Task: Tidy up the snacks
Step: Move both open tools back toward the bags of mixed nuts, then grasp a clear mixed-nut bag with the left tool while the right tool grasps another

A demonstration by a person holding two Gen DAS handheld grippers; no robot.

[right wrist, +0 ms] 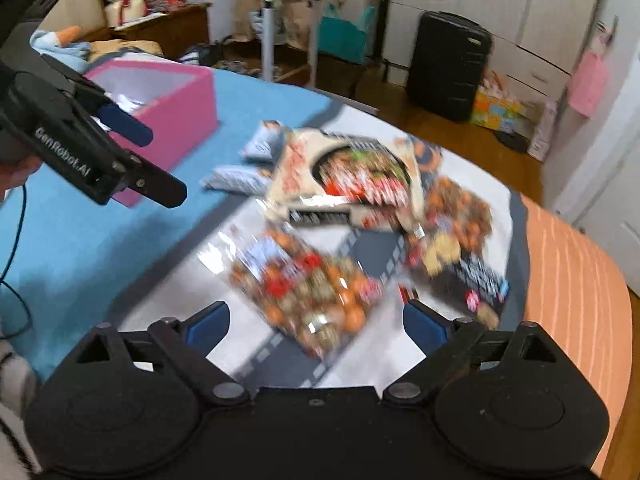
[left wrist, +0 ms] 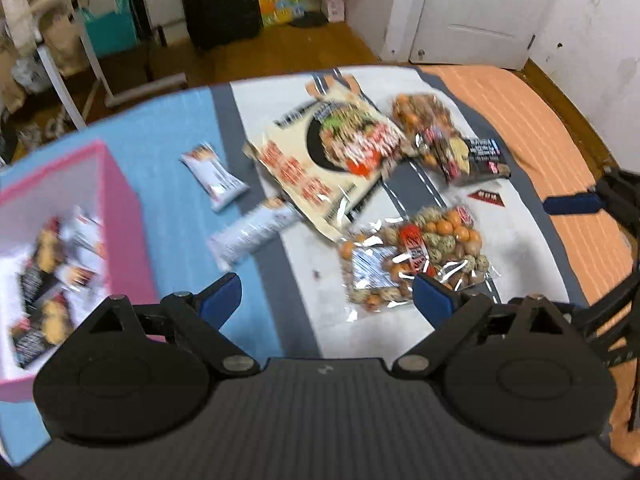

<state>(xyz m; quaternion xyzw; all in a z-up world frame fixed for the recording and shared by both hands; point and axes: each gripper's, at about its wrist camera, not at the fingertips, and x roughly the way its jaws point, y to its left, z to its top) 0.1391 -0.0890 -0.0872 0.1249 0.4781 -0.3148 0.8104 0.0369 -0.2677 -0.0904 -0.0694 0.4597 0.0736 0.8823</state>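
Both grippers, left (left wrist: 326, 294) and right (right wrist: 316, 322), gape wide with nothing between their pads, above the nut bag (left wrist: 416, 260). The noodle pack (left wrist: 332, 160) lies beyond it, the pink box (left wrist: 120, 216) well left across bare blue cover. "GenRobot.AI" marks the left gripper.

We are seeing a pink box (left wrist: 124, 216) sitting open on the blue part of the cover, already holding several small packets. Two pale bar wrappers (left wrist: 214, 176) are lying flat just beside it. A large cream noodle packet (left wrist: 332, 160) is resting tilted over the grey road print, and two clear bags of mixed nuts (left wrist: 416, 256) are lying near it
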